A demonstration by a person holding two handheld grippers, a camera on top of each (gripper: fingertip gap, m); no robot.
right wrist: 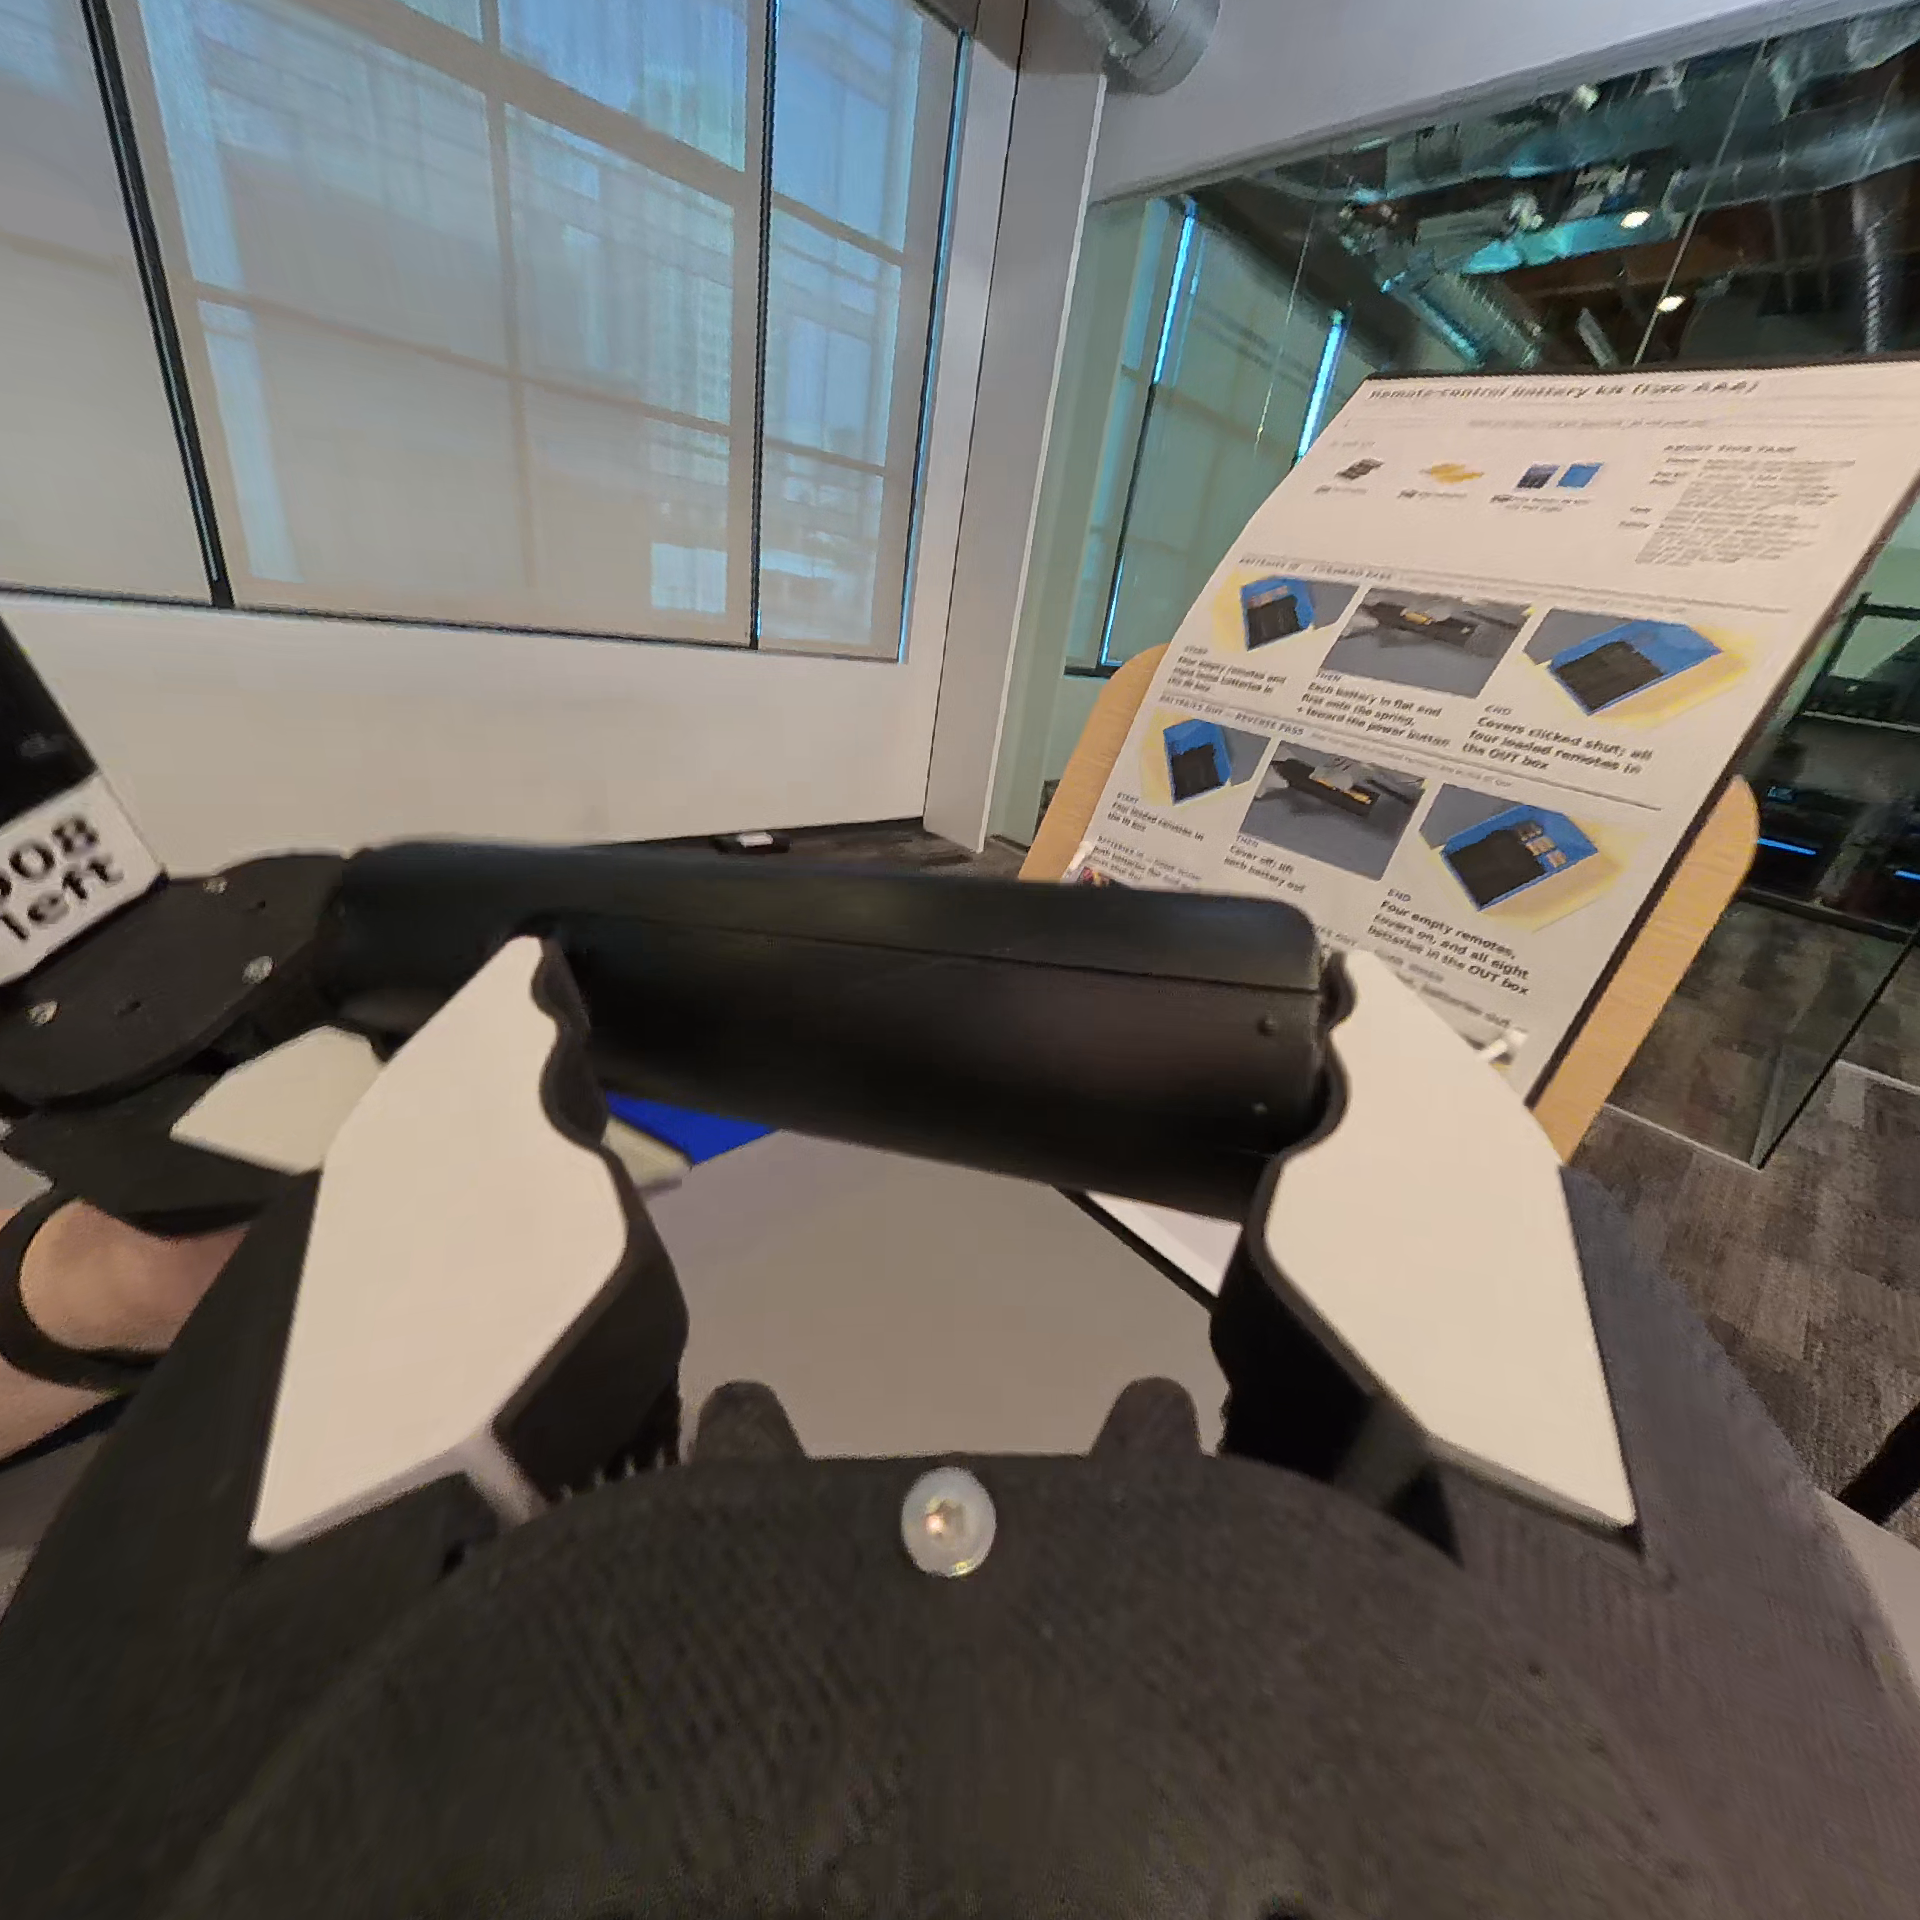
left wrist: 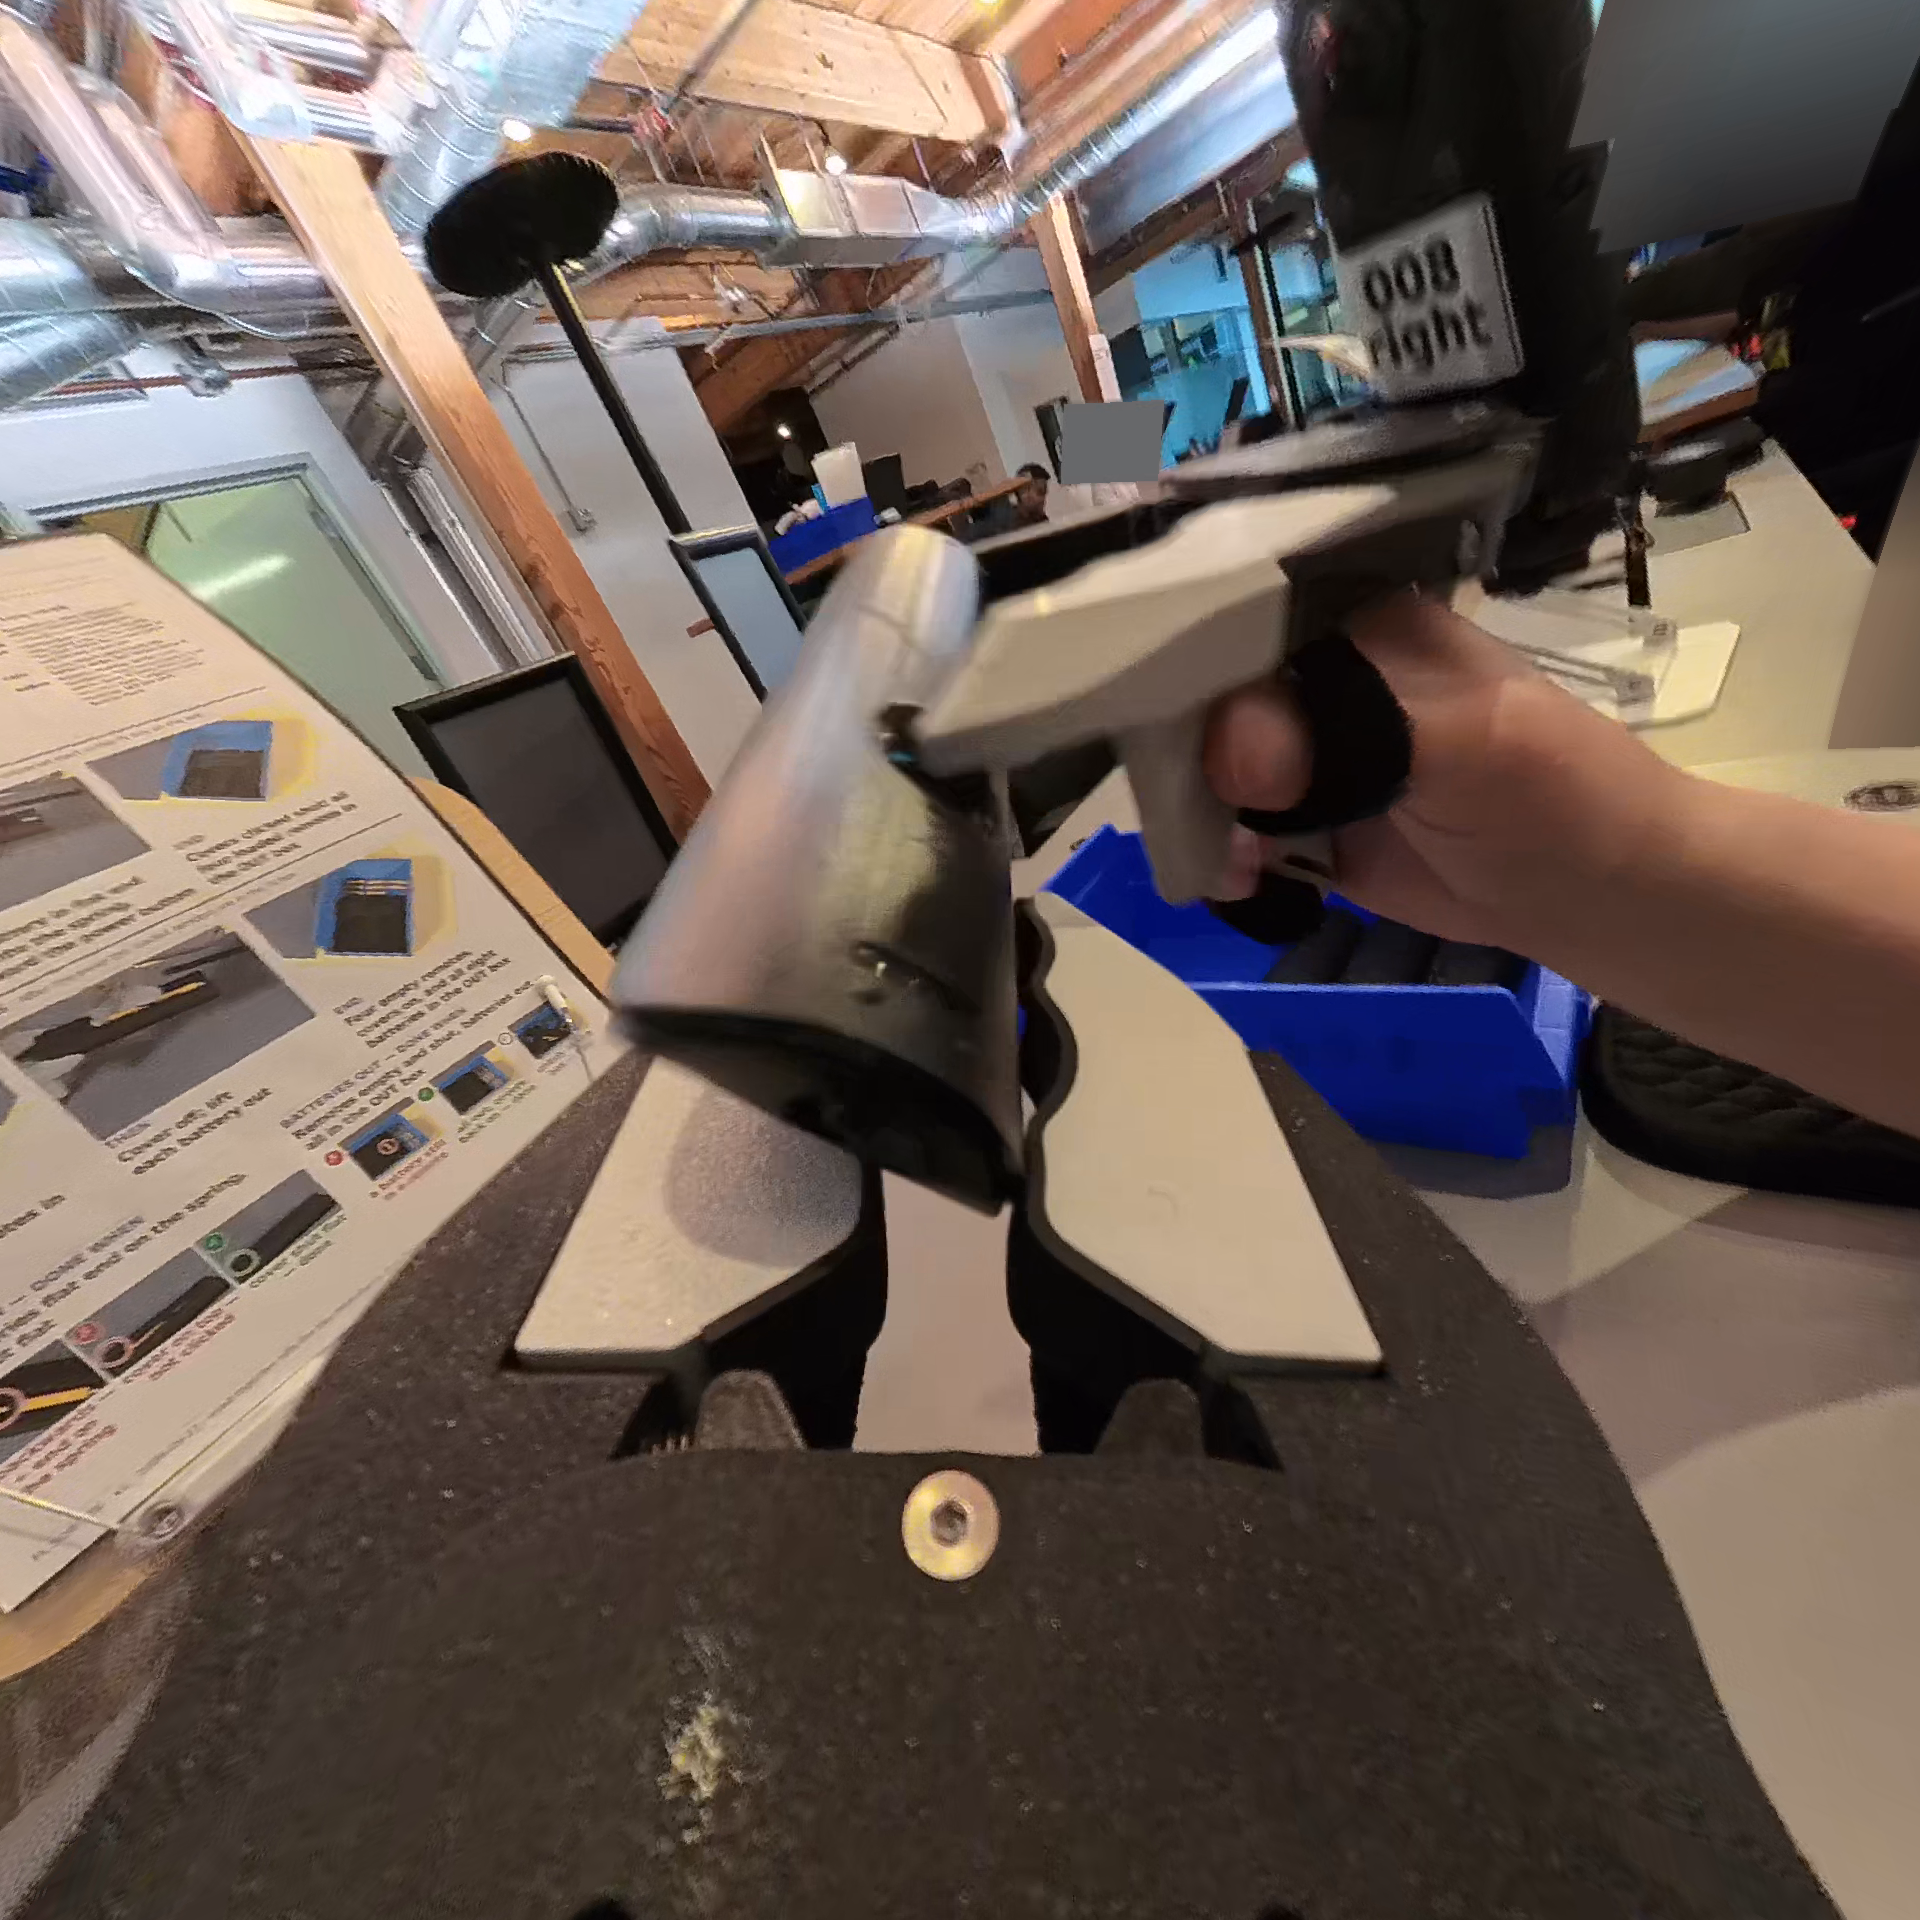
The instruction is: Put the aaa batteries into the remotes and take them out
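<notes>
A black remote (left wrist: 831, 883) is held in the air between both grippers. In the left wrist view my left gripper (left wrist: 935, 1049) is shut on its near end. The right gripper (left wrist: 966, 644) comes in from the right, one finger on the remote's side and the other behind its far end. In the right wrist view the remote (right wrist: 935, 1018) lies crosswise between the fingers of my right gripper (right wrist: 940, 997), which stand wide and press on it. The left gripper (right wrist: 343, 1039) holds its left end. No batteries are in view.
A blue bin (left wrist: 1351, 1029) with dark remotes in it stands on the white table (left wrist: 1662, 1351), beside a black mat (left wrist: 1766, 1122). An instruction board (left wrist: 208, 935) leans on a wooden stand at the left; it also shows in the right wrist view (right wrist: 1455, 727).
</notes>
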